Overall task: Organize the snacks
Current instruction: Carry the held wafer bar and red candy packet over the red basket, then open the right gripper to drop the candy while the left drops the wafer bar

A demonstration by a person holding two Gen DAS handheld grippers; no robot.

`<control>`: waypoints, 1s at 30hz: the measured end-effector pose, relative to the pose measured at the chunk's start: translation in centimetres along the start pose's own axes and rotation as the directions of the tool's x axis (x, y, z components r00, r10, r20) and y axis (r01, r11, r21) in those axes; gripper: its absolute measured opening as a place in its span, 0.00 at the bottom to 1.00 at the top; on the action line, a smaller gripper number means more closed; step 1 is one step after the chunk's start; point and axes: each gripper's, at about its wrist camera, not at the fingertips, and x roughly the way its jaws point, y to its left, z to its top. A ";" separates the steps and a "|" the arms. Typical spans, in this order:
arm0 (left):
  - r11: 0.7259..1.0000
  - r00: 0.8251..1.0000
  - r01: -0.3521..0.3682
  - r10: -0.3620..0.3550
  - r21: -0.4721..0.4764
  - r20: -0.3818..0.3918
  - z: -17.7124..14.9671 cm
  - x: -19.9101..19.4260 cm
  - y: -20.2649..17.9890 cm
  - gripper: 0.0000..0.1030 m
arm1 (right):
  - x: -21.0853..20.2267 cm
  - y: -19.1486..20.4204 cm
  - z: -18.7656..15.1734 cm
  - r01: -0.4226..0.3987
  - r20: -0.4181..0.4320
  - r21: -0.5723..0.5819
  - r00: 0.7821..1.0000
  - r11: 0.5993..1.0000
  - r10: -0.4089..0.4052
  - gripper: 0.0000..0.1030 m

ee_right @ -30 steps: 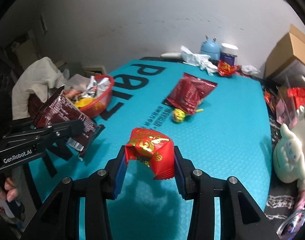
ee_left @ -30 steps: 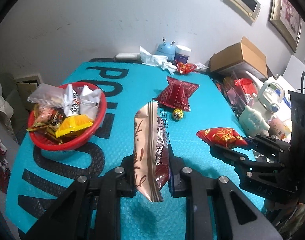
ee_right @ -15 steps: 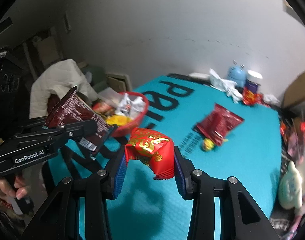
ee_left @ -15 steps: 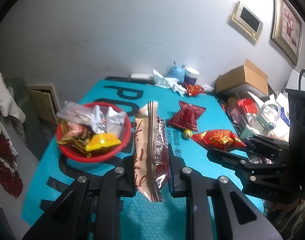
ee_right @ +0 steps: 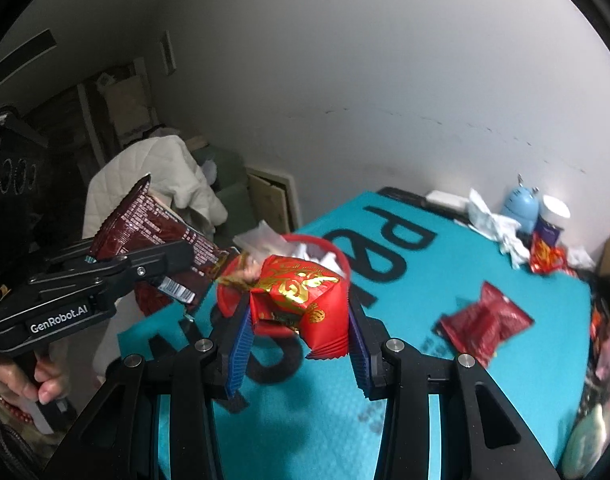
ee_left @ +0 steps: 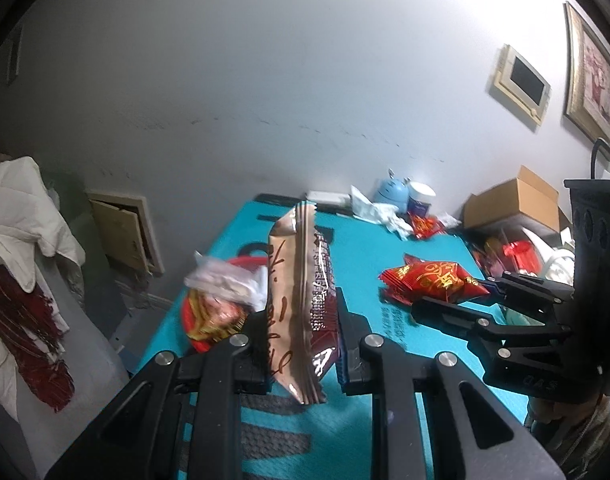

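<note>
While the left hand-held gripper (ee_left: 303, 354) stays clenched on the long brown snack packet (ee_left: 301, 300), its view has swung up and to the left since a second ago: more wall shows, and the red basket (ee_left: 191, 320) of snacks now sits partly hidden behind the upright packet instead of well off to its left. To the right in the same view, the right hand-held gripper (ee_left: 483, 286) is raised above the teal worktop (ee_left: 365, 252), grasping the red-and-gold snack pouch (ee_left: 429, 282).

From the right wrist, that pouch (ee_right: 301, 304) remains pinched between the blue pads (ee_right: 241, 344), but the basket (ee_right: 225, 300), formerly far off to the left, now lies directly behind it. A dark red bag (ee_right: 485, 324) and a tissue (ee_right: 493, 224) lie on the worktop (ee_right: 405, 288) to the right, blurred. The left gripper (ee_right: 157, 252) is close at the left, the packet (ee_right: 153, 228) tilted in its grip.
</note>
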 end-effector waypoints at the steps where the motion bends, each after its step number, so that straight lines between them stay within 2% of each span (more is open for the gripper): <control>1: 1.000 1.000 -0.005 0.005 -0.001 0.006 0.3 0.0 0.3 0.21 | 0.3 0.2 0.3 -0.002 0.001 -0.006 1.000 1.000 0.002 0.41; 9: 0.999 0.999 -0.043 0.044 -0.013 0.013 1.6 1.4 2.8 0.21 | 5.1 0.2 2.4 -0.018 -0.032 -0.042 0.999 0.999 0.017 0.41; 22: 0.997 0.995 -0.043 0.037 -0.064 -0.094 0.5 7.0 5.8 0.21 | 13.4 -0.4 1.0 -0.046 -0.161 -0.060 0.986 0.997 0.035 0.42; 26: 0.997 0.993 -0.026 0.017 -0.070 -0.121 0.0 8.4 5.9 0.21 | 14.9 -1.0 0.2 -0.057 -0.197 -0.054 0.979 0.997 0.045 0.46; 27: 0.997 0.992 -0.020 0.010 -0.071 -0.129 -0.2 8.7 5.8 0.21 | 15.2 -1.2 0.1 -0.059 -0.209 -0.051 0.977 0.997 0.048 0.54; 30: 0.998 0.989 -0.027 0.018 -0.060 -0.149 -0.7 9.5 5.5 0.21 | 15.3 -1.6 -0.4 -0.057 -0.222 -0.043 0.974 0.997 0.046 0.59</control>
